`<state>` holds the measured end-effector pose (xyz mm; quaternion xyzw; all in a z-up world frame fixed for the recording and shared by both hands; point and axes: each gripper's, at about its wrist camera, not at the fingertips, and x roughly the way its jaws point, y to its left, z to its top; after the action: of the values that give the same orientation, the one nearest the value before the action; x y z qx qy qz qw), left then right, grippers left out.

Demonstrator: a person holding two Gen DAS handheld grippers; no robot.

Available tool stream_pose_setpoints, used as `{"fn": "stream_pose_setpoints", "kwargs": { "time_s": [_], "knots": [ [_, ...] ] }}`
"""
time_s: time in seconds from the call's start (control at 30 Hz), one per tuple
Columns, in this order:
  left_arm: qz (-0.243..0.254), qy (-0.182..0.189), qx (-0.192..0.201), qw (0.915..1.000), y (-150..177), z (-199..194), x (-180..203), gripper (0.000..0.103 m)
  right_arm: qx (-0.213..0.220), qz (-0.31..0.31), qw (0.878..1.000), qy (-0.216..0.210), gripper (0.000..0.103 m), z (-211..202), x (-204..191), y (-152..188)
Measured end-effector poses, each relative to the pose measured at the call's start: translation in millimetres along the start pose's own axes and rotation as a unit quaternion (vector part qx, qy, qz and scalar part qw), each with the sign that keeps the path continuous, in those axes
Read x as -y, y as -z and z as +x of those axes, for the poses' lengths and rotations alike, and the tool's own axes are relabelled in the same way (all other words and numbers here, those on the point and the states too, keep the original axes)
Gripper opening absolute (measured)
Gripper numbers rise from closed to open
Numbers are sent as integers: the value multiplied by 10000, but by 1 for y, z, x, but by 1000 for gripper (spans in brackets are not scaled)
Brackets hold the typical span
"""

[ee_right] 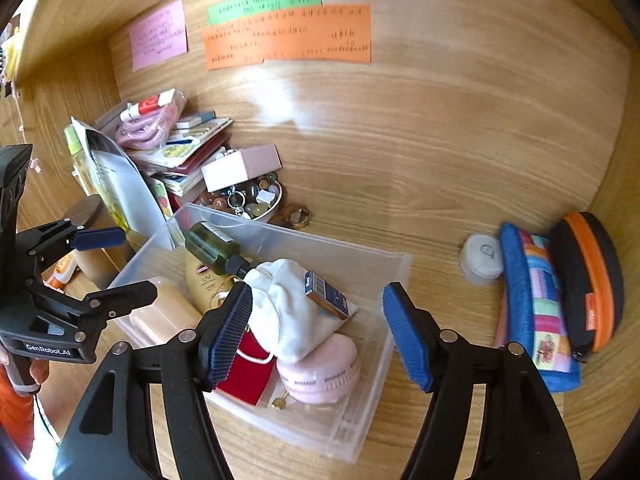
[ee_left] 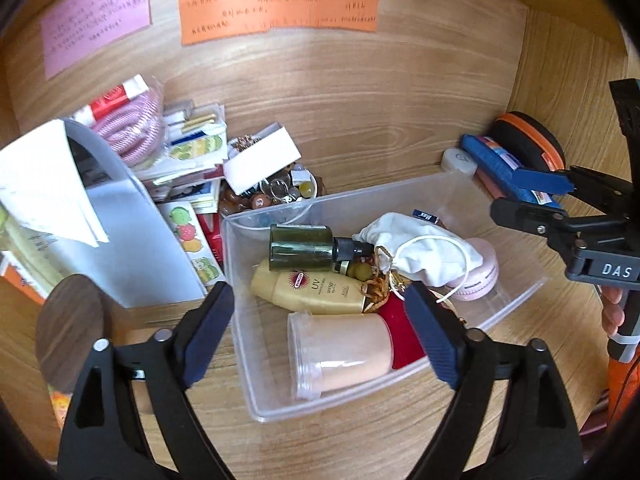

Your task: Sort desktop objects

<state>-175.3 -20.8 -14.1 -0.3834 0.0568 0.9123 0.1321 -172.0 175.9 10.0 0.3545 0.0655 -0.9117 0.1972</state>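
From the left wrist, the left gripper (ee_left: 320, 328) hangs over the near end of a clear plastic bin (ee_left: 256, 380) that sits on the wooden bench (ee_left: 360, 128); its jaws stand wide apart with nothing between the pads. Inside the bin lie a dark green bottle (ee_left: 300, 247), a yellow sunscreen tube (ee_left: 308, 291), a peach-coloured jar (ee_left: 340, 354) on its side, a white drawstring pouch (ee_left: 416, 250), a red cloth (ee_left: 400, 332) and a pink round case (ee_left: 482, 276). Left of the bin leans a white board (ee_left: 132, 240) in front of a heap of books and packets, with a small bowl of beads (ee_left: 272, 196) behind the bin. The right gripper (ee_left: 548, 200) shows at the right edge, held by a hand (ee_left: 614, 312).

From the right wrist, the right gripper (ee_right: 318, 338) has its jaws apart and empty above the bin's right end (the pouch and pink case lie just below the left pad). A small blue box (ee_right: 328, 294) rests on the pouch. Well to the right, on the bench, stand a white round tub (ee_right: 482, 258), a blue patchwork pouch (ee_right: 536, 304) and a black and orange case (ee_right: 588, 276), touching side by side. The left gripper (ee_right: 116, 264) is open at the left.
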Motion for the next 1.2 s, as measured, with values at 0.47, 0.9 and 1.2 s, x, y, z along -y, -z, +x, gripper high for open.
{"fn": "stream_pose_setpoints", "kwargs": {
  "time_s": [0.47,0.9,1.2],
  "knots": [
    [-248,-627,598,9959,15,-68,19,97,764,-100,9955,544,86,-82,-17,23],
    [-403,-831,1221,9882,43,-104,45,101,1390,253,9868,788,103,-126,-25,57],
    [-435,-791,1395,9861,57,-105,55,102,1371,282,9870,784,103,-124,-28,75]
  ]
}}
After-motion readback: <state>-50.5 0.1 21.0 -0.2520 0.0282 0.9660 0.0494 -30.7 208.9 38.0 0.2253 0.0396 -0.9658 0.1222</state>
